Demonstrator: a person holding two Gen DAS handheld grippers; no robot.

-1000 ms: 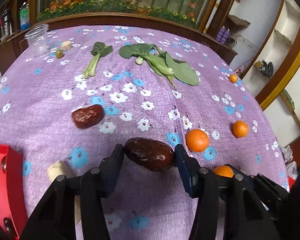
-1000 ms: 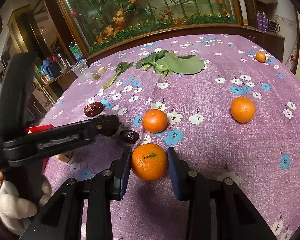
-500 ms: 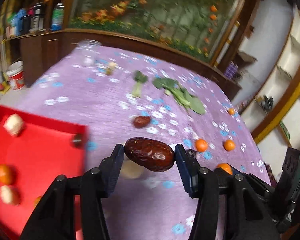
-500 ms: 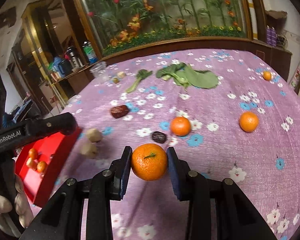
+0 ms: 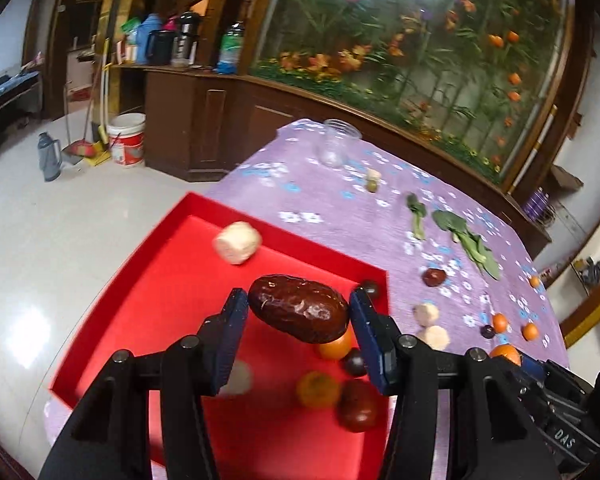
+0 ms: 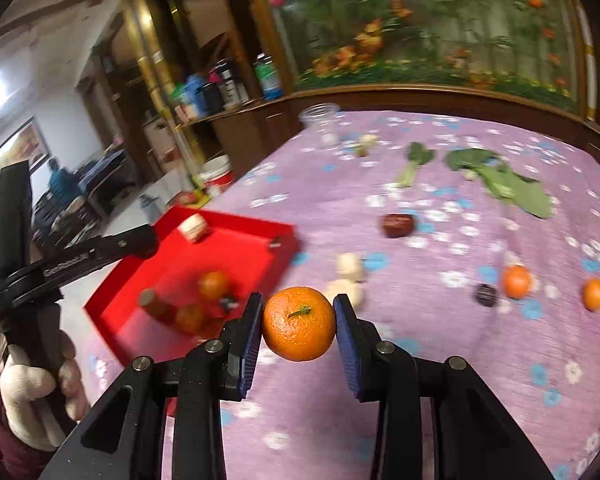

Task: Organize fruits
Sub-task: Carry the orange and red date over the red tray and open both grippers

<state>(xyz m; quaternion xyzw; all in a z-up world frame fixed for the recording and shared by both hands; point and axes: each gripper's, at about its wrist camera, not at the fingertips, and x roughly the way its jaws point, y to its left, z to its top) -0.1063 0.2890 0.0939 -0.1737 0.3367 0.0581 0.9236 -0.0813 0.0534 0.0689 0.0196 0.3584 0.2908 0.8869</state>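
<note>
Glossy pale floor (image 5: 28,216) far left; white bucket (image 5: 127,139) beside dark wood cabinet (image 5: 204,120); flower mural (image 5: 420,40) ahead, beyond purple floral tablecloth (image 6: 460,360).

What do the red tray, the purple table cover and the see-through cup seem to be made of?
The red tray looks like smooth plastic or coated board: flat, evenly coloured, thin upright walls; I cannot tell which. The table cover looks like printed cloth or soft vinyl, matte with a flower pattern, draping over the table edge. The cup seems thin clear plastic, since the cover shows through it.
</note>
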